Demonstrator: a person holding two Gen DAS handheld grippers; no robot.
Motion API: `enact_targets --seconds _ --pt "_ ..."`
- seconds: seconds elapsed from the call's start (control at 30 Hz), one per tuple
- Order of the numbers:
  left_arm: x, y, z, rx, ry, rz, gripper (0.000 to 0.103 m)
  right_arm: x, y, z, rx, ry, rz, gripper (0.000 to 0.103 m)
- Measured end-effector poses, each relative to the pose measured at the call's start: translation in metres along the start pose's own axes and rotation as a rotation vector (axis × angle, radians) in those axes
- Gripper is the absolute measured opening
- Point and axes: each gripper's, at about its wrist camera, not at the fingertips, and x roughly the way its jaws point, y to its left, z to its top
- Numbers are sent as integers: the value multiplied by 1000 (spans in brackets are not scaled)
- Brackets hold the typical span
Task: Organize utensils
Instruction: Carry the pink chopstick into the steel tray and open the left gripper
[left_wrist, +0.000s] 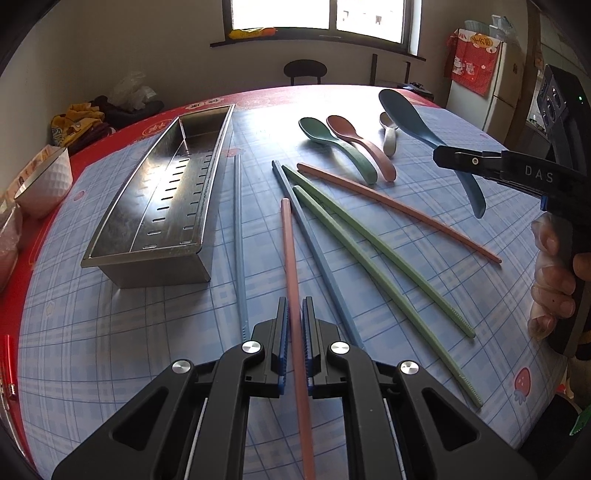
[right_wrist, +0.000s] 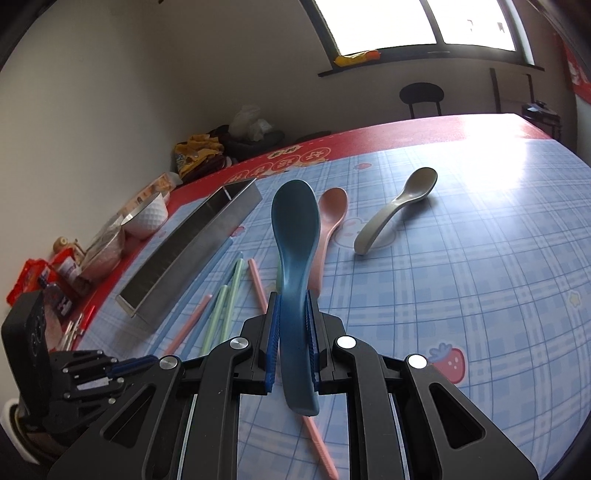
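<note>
My right gripper (left_wrist: 441, 157), marked "DAS", clamped the dark blue spoon (right_wrist: 295, 236) (glossy, curved handle); my left gripper (left_wrist: 294, 332) pinched a slim pink chopstick (left_wrist: 291, 266) at lower centre.

A white dimpled bowl (left_wrist: 44, 182) stands on the red border of the tablecloth (left_wrist: 369, 236), whose middle is blue plaid printed with strawberries, and beside the bowl, nearer the table's edge, lie foil-wrapped and red snack packets (right_wrist: 33, 275). Past the far edge of the table a heap of yellow and dark cloth (left_wrist: 79, 120) with a clear plastic bag (left_wrist: 131, 88) sits against the wall, and a round-backed dark chair (left_wrist: 305, 70) stands under the bright window (left_wrist: 317, 14). A yellow and orange object (left_wrist: 251, 33) rests on the sill, and at the right a white fridge (left_wrist: 502, 85) carries a red patterned cloth (left_wrist: 471, 64).
</note>
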Motion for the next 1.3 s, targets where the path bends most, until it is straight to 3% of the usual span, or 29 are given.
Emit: enact_targets --seconds 0.1,0.33,0.47,0.67,0.93,1.1,1.3 --pt "0 2 0 -3 -1 -5 6 0 2 0 -13 -2 9 14" --pt "-26 33 10 -136 -33 -153 6 0 -4 -1 13 3 35 14" --pt "-48 53 25 -186 -79 -174 6 2 -7 -1 30 9 45 14" --pt "-47 94 75 -228 -141 -88 6 2 -12 -1 49 11 48 14" --pt "45 124 140 -238 9 -56 6 4 -13 0 60 21 43 14" --pt "81 129 145 -247 88 -55 6 6 -20 0 89 26 47 14" --pt "93 127 144 -254 128 -86 6 10 -19 1 89 38 49 14"
